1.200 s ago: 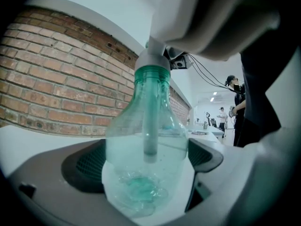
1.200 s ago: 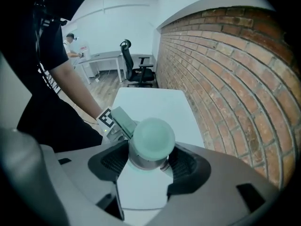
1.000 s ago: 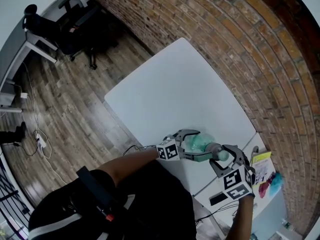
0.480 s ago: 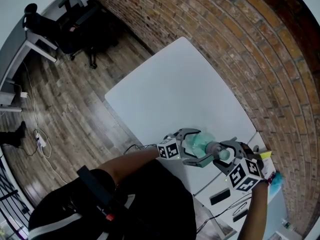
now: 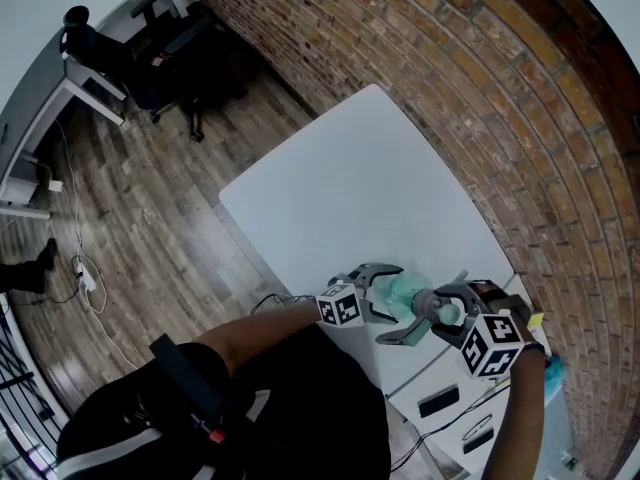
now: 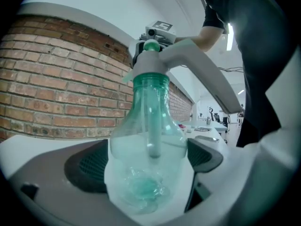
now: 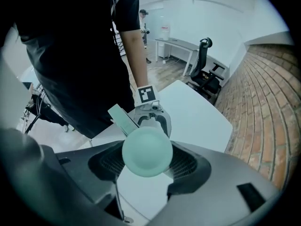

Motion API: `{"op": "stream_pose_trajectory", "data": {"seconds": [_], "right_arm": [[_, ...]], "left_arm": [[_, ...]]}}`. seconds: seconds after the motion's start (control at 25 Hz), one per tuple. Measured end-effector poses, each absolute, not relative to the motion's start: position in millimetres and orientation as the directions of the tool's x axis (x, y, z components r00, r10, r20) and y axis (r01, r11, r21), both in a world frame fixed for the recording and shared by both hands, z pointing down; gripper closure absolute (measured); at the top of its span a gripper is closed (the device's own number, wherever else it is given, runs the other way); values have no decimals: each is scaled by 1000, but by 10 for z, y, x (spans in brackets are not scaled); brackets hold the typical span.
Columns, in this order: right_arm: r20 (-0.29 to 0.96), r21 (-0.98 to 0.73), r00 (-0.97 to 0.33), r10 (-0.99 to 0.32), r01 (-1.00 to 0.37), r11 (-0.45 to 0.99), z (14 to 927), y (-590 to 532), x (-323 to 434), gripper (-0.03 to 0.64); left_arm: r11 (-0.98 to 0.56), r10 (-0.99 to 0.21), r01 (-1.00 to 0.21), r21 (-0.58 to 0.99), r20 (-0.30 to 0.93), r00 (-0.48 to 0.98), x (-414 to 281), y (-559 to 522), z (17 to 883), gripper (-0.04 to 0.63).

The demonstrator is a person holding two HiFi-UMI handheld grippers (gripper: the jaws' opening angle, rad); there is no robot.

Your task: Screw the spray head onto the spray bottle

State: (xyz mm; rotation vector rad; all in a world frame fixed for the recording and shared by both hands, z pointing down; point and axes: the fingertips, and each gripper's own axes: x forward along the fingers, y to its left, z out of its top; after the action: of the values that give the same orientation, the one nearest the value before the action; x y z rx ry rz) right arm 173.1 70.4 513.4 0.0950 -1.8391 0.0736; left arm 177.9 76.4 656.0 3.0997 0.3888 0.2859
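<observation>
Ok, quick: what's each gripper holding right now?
Left gripper: closed on the spray bottle, around its lower body.
Right gripper: closed on the spray head, at its round top.

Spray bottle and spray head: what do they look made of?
The bottle is likely clear, green-tinted, glossy plastic: the dip tube shows through its wall. The spray head seems to be opaque matte plastic, with a pale body and a green collar.

The spray bottle is clear pale green; the spray head is white with a green collar. The table is white, the wall red-brown brick with pale joints, and the floor seemingly brown wood planks. The marker cubes bear black-and-white squares.
</observation>
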Motion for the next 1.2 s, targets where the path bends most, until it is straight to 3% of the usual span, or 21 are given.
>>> {"op": "stream_pose_trajectory", "data": {"seconds": [0.24,0.48,0.6,0.76,1.0,1.2], "right_arm": [[973,33,-223,-60,-123,992,5125,733,1749,345],[924,107,-300,-236,-390,914,4725,747,1866,345],[920,102,-228,-318,-644,758,4639,777,2045,345],[823,-50,-289,-488,-894,446,4544,695,1901,345],[807,-134,-185,-560,-982,131,4741,624,1950,345],[812,-168,-161,-560,-985,40,4906,558,1917,345]], "left_arm": [[-958,269,283,-48,192,944,1808,810,6384,74],[-956,271,289,-56,211,939,1799,794,6382,77],[-958,265,282,-54,213,940,1813,789,6378,77],[-962,253,269,-50,209,944,1807,805,6393,77],[-965,247,261,-38,208,946,1807,805,6405,77],[-965,246,260,-42,206,947,1831,800,6405,77]]}}
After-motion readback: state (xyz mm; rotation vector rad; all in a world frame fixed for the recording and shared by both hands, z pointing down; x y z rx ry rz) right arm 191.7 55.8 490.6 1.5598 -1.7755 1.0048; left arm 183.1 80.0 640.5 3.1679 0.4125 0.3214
